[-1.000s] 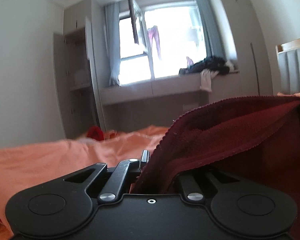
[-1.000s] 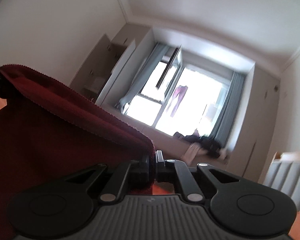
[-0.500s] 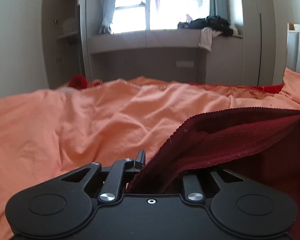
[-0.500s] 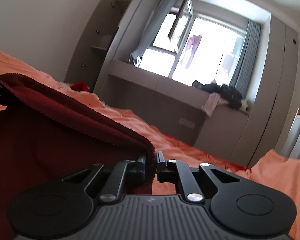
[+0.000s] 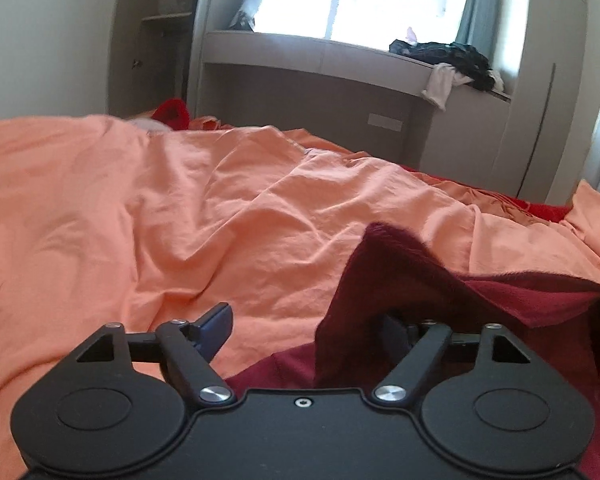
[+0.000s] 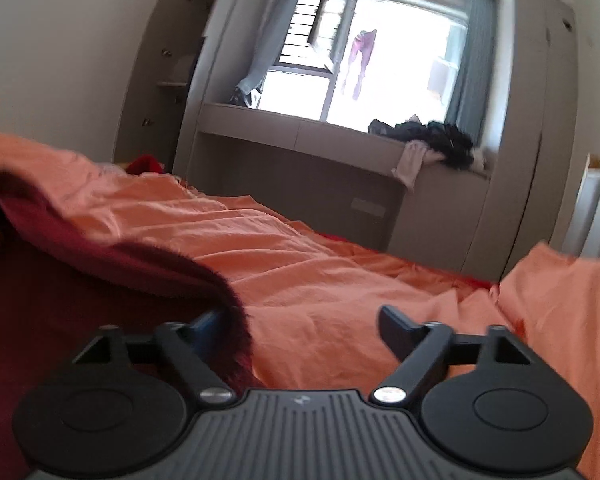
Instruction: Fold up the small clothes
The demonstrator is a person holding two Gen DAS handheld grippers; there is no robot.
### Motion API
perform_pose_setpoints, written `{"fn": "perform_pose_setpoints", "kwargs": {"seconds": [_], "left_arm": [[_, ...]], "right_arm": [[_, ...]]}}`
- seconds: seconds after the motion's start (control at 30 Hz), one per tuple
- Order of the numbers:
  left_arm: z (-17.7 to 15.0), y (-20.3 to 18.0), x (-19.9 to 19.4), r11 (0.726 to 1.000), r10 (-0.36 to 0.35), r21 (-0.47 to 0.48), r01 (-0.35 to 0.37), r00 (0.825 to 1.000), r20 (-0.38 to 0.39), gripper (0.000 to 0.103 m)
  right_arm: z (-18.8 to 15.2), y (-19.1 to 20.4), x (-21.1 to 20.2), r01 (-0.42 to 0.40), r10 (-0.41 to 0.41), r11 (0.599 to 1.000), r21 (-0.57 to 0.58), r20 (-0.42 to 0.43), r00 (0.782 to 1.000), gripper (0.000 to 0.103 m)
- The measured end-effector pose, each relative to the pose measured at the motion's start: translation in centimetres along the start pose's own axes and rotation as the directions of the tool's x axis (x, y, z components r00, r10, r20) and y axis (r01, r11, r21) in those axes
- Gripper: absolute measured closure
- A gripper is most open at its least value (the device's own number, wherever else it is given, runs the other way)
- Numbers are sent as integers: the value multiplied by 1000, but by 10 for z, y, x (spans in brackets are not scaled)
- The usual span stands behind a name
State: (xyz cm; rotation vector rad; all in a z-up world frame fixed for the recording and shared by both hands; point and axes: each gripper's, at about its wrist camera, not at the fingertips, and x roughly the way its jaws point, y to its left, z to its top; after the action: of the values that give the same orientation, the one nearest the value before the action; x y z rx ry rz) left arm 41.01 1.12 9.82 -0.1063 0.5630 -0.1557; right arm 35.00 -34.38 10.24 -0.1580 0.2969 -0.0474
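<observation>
We see our left hand-held gripper (image 5: 308,326) with its jaws spread wide over the bed (image 5: 148,216); its left finger (image 5: 216,324) stands bare above the orange sheet, while the dark red cloth (image 5: 400,280) drapes over the right finger and hides it. We cannot tell whether the cloth merely lies on that finger, but nothing is pinched between the two.

Our right hand-held gripper (image 6: 300,326) is likewise wide open. Its right finger (image 6: 396,328) is clear above the sheet, and the cloth (image 6: 100,264) hangs over its left finger, whose tip is partly covered.

The cloth lies rumpled on the near part of the bed (image 6: 340,280), bunched between the two grippers, with one raised fold. At the far side, dark clothes (image 5: 452,56) are piled on the window ledge (image 5: 320,52).
</observation>
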Motion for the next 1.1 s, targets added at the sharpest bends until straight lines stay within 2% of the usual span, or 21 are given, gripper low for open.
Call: {"fn": "perform_pose_setpoints", "kwargs": {"seconds": [0.07,0.13,0.27,0.4,0.6,0.73,0.83,0.9,0.97,1.1], "left_arm": [[-2,5,-1,1000,-5,-13,4,1000,-11,21],[-4,9,-2,1000,-16,-17,16,1000,-20,21],[-9,11,-5,999,-32,-2,32,998,-46,19],[-17,10,-10,998,-49,43,52,997,-67,16],[-33,1,-17,988,-28,150,42,995,-97,19],[-39,3,-23,983,-69,159,87,991,-115,20],[-41,8,-23,987,-87,119,104,986,-142,29],[-42,11,-24,991,-90,85,104,983,-161,45],[-44,14,-24,992,-94,64,107,980,-176,55],[-49,18,-29,994,-92,48,103,977,-191,58]], "right_arm": [[4,-15,0,-59,59,995,74,7,998,4],[7,-28,-4,-111,109,983,143,15,994,0],[7,-47,-10,-151,155,962,227,-1,988,0],[-4,-52,-9,-154,171,964,216,-61,983,0],[-26,-43,12,-128,164,976,177,-205,965,0],[-32,-39,16,-124,162,978,168,-236,958,0],[-34,-38,14,-107,150,978,176,-248,957,0],[-35,-37,10,-92,139,978,188,-253,958,0],[-37,-37,4,-77,128,978,196,-259,957,0],[-41,-36,-10,-63,117,978,200,-268,956,0]]}}
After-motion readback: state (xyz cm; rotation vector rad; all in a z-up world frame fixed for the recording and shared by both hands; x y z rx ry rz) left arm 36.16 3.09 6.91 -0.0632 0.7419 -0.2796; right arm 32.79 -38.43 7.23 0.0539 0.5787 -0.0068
